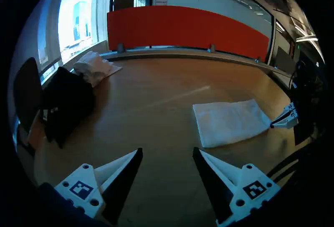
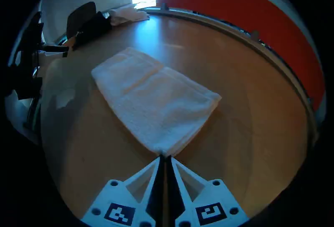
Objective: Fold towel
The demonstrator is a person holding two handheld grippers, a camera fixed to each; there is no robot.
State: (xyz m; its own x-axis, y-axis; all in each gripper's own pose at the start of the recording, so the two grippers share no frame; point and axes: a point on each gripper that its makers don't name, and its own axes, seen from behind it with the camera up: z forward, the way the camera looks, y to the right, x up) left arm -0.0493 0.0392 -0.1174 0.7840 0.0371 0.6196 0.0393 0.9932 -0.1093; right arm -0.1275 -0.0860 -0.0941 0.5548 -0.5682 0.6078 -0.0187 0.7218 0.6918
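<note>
Wooden table [image 2: 250, 101], folded towel [image 2: 154, 97] lengthwise away-left from right gripper [image 2: 164, 160], fingers together; left gripper [image 1: 167, 156] fingers spread.

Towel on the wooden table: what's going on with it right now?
A person with tongs in each hand is working on a white towel, which lies flat and layered on the table. The right tongs are shut with tips at its corner; whether they pinch it is unclear. The left tongs hang open over bare wood, apart from it.
</note>
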